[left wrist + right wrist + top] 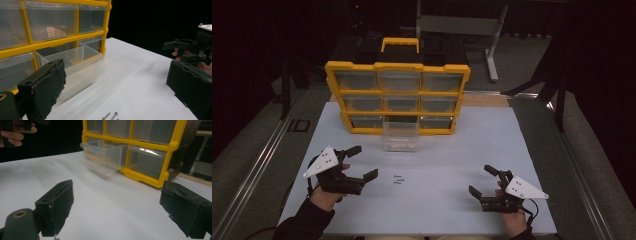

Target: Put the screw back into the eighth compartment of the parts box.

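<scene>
A yellow organizer (397, 97) with clear drawers stands upright at the back of the white table (462, 150). Its bottom middle drawer (399, 135) is pulled out onto the table; it shows as the clear drawer (75, 65) in the left gripper view and the clear drawer (105, 152) in the right gripper view. A few small screws (398, 180) lie at the table's middle, also seen as screws (110, 116). My left gripper (363, 162) is open at front left. My right gripper (482, 181) is open at front right. Neither holds anything.
The organizer has a yellow carry handle (400, 44) on top. A metal table leg (493, 45) stands on the floor behind. A rail (257, 165) runs along the table's left side. In the left gripper view the other gripper (190, 47) shows at far right.
</scene>
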A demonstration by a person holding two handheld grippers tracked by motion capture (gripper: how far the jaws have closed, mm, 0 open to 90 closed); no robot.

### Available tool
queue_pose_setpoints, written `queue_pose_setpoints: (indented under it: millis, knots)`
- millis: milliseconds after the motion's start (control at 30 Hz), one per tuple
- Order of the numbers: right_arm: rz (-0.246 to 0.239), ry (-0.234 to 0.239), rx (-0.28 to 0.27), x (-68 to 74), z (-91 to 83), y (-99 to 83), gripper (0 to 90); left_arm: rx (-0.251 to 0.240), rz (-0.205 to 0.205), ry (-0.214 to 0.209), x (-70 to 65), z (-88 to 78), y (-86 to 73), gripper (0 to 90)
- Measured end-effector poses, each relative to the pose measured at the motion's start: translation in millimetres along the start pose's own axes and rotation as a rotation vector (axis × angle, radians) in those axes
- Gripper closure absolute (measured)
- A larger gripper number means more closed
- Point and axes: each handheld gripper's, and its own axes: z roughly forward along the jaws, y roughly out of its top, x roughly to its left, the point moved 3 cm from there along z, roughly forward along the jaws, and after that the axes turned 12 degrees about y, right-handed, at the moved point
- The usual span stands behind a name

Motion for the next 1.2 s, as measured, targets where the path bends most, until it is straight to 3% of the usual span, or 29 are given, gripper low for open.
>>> queue_pose_setpoints:
  millis: [267,367,567,700,767,900,1033,1200]
  knots:
    - [0.003,0.003,0.001,-0.3,0.4,-0.2,11.9,0.059,0.071,-0.015,-4.9,24.0,-8.9,3.7]
    - [0.001,0.006,0.003,0.0,0.7,-0.3,11.9,0.123,0.047,-0.037,-3.9,32.5,-13.4,5.1]
    - [0.005,0.009,0.003,0.1,0.9,-0.7,11.9,0.197,0.008,-0.049,-1.6,46.7,-21.6,6.0]
    - [0.002,0.011,0.004,0.3,1.2,-0.7,11.9,0.214,0.051,-0.028,-2.6,55.3,-26.3,6.0]
    - [0.002,0.012,0.004,0.3,1.3,-0.7,11.9,0.232,0.046,-0.018,-2.5,59.9,-28.6,6.1]
    - [0.005,0.013,0.003,0.0,1.3,-0.9,11.9,0.26,0.066,-0.054,-3.5,66.5,-33.5,6.9]
    - [0.008,0.014,0.002,-0.2,1.2,-1.0,11.9,0.295,0.093,-0.054,-3.2,73.5,-39.2,9.5]
    - [0.007,0.017,0.003,0.0,1.4,-1.1,11.9,0.338,0.122,-0.055,0.3,82.6,-47.4,23.2]
